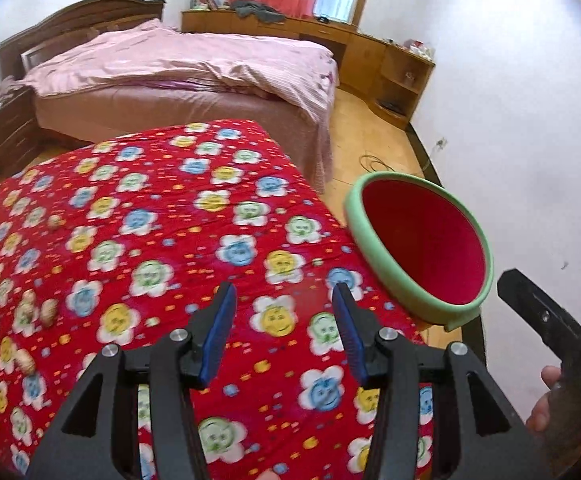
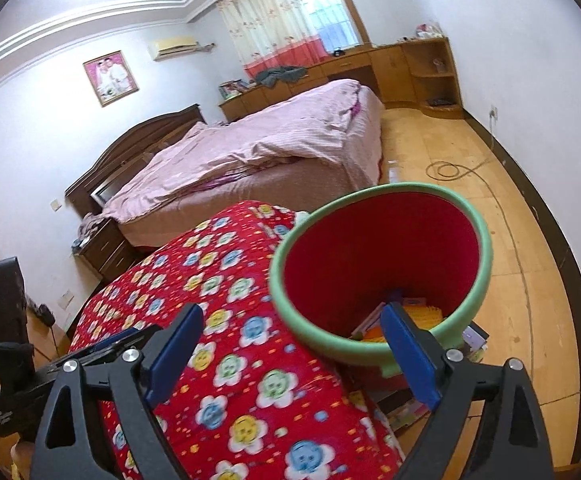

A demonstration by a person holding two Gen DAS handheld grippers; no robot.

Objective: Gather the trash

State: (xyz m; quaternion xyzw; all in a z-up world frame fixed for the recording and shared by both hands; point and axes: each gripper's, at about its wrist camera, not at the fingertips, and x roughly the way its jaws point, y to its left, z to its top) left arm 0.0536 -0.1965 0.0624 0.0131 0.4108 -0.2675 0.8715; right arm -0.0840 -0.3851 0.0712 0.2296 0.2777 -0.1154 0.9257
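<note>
A round bin (image 1: 422, 244) with a green rim and red inside stands at the right edge of a surface covered by a red flowered cloth (image 1: 162, 240). Several peanut shells (image 1: 48, 312) lie on the cloth at the left. My left gripper (image 1: 286, 300) is open and empty above the cloth, left of the bin. In the right wrist view my right gripper (image 2: 290, 324) is open and empty at the near rim of the bin (image 2: 378, 264). Orange and paper scraps (image 2: 406, 316) lie inside the bin.
A bed with a pink quilt (image 1: 194, 68) stands behind the cloth-covered surface. Wooden cabinets (image 1: 370, 56) line the far wall. A coiled cable (image 2: 446, 170) lies on the wooden floor. Books or papers (image 2: 474, 340) lie on the floor below the bin.
</note>
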